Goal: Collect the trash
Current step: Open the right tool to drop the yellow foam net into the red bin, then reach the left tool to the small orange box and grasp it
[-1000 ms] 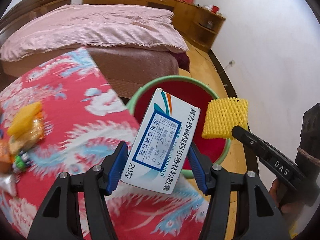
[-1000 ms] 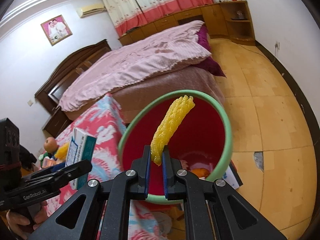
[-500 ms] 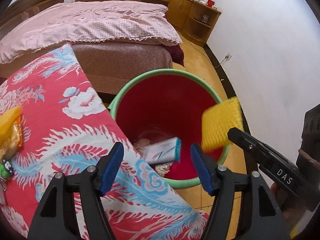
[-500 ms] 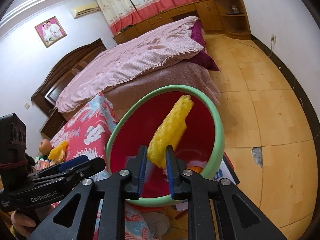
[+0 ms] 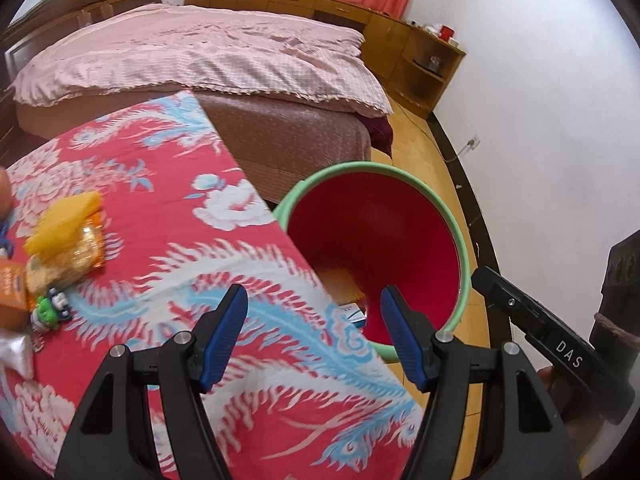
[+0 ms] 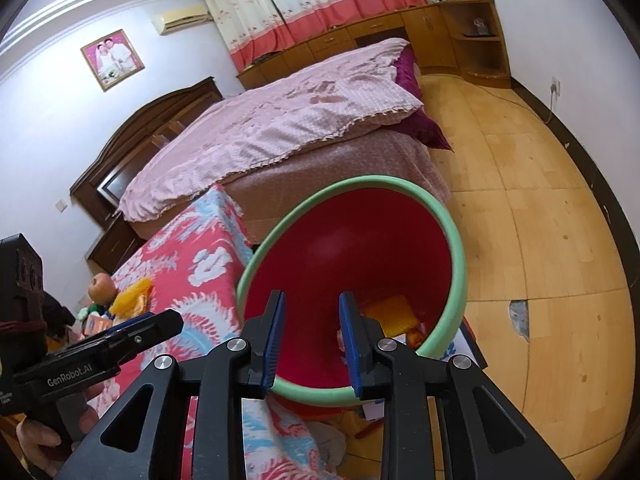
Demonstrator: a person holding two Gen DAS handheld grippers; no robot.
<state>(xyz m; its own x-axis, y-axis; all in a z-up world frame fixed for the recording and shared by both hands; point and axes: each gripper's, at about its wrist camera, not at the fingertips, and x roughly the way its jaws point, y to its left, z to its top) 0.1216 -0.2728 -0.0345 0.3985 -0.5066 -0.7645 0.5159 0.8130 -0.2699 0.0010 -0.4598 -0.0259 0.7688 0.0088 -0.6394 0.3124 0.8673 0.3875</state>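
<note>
A red bin with a green rim stands on the floor against the edge of the table with the red phoenix cloth. My left gripper hangs open over the table edge with nothing between its pads. My right gripper is above the bin rim; its jaws are opening and nothing is between them. The yellow foam net lies in the bin, and a corner of the white-and-blue medicine box shows there too. A yellow wrapper pile, an orange carton and a green toy lie on the cloth at the left.
A bed with a pink cover stands behind the table and bin. Wooden floor stretches to the right, bounded by a white wall. An apple sits on the table's far end. A flat box lies under the bin.
The left gripper let go of the medicine box, which dropped into the bin, and swung back toward the table. The right jaws parted and the yellow foam net fell into the bin.
</note>
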